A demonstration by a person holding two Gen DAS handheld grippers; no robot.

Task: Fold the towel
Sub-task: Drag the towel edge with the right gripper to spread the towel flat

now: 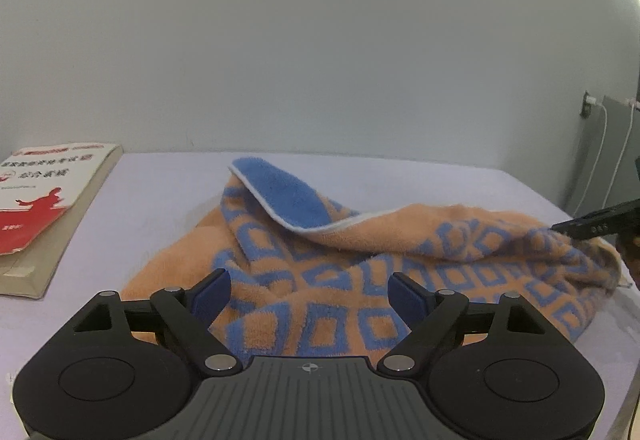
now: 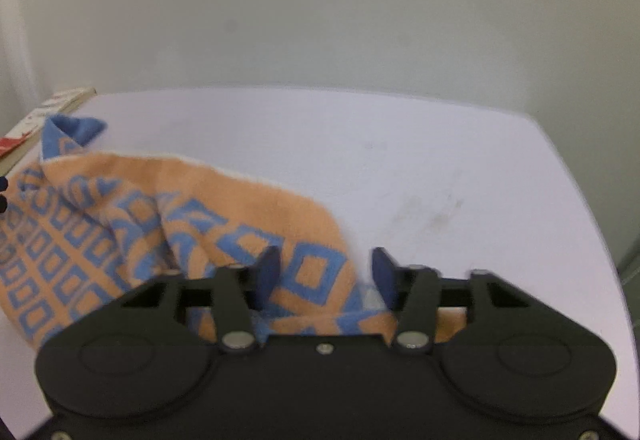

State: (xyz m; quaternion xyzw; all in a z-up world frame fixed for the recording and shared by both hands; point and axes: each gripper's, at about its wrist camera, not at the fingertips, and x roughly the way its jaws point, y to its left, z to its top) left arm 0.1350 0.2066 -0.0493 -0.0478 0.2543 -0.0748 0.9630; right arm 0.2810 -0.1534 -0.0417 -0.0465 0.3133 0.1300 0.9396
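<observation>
The towel point(image 1: 360, 260), orange with blue squares, lies crumpled on the pale desk point(image 1: 168, 192), filling the lower centre and right of the left wrist view and the lower left of the right wrist view. One corner is turned over just above the middle of the left view, showing a plain blue underside with a white hem. The left gripper point(image 1: 310, 294) sits at the bottom of its frame with its blue-padded fingers point(image 1: 212, 296) spread wide, holding nothing; the towel lies between and beyond them. The right gripper point(image 2: 326, 282) also has its fingers point(image 2: 268, 276) apart, with a fold of towel lying between them and bunched against the gripper body; the pads do not press on the cloth. In the left view the tip of the right gripper shows at the right edge, touching the towel's far end. A book point(image 1: 44, 200) with a red and white cover lies at the left edge of the desk, apart from the towel. A pale wall point(image 1: 320, 40) fills the upper frame.
</observation>
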